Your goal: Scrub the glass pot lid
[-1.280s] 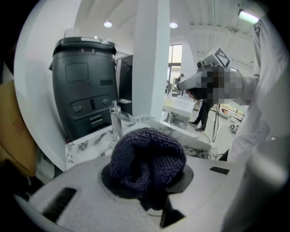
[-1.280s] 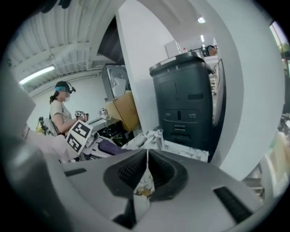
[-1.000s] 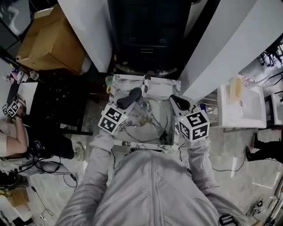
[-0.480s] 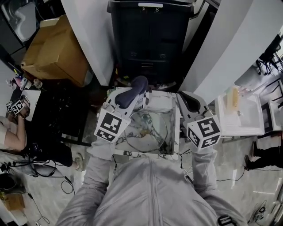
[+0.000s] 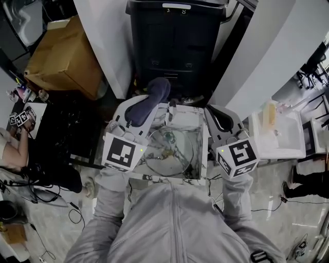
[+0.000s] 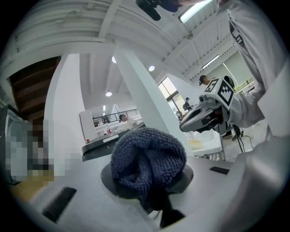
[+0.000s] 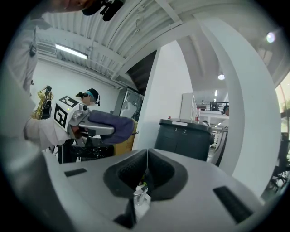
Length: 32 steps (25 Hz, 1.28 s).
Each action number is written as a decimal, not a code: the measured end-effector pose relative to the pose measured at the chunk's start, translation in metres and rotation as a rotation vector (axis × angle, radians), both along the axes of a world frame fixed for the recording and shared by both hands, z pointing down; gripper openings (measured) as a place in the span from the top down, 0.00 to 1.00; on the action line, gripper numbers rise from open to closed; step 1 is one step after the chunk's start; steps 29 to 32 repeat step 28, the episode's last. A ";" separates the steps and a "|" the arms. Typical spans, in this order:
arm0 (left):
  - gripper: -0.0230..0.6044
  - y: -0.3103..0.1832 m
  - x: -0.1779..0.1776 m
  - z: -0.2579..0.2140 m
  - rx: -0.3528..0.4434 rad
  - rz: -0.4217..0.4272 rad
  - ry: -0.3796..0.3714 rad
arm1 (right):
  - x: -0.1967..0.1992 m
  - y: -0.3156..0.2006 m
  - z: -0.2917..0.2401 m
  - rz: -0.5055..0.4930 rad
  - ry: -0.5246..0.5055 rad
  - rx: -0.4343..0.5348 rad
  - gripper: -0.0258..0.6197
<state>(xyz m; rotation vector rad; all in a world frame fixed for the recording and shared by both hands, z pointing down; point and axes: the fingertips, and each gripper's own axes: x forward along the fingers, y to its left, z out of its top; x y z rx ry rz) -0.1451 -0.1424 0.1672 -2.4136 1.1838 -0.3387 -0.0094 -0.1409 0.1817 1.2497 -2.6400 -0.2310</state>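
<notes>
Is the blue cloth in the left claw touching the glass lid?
Apart. In the head view the cloth sits beyond the basin's far rim, clear of the glass lid lying inside.

On the dark bin (image 7: 183, 136), just under its lid, stood a digit that read as 8; a smaller mark left of it was too faint to read. The white label (image 5: 176, 6) on the lid was illegible. The marker cubes (image 5: 122, 151) carried only black-and-white square patterns.
</notes>
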 end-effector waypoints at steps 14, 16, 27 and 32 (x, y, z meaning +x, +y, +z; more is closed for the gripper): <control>0.82 0.003 0.004 0.002 -0.019 0.004 -0.009 | 0.009 0.003 0.005 0.020 0.039 -0.002 0.91; 0.82 0.004 0.004 0.003 -0.022 0.005 -0.009 | 0.009 0.005 0.007 0.020 0.046 -0.003 0.91; 0.82 0.010 0.003 0.014 -0.050 0.005 -0.015 | 0.006 0.013 0.010 0.008 0.061 -0.007 0.91; 0.82 0.010 0.003 0.014 -0.051 0.005 -0.016 | 0.006 0.014 0.010 0.008 0.062 -0.008 0.91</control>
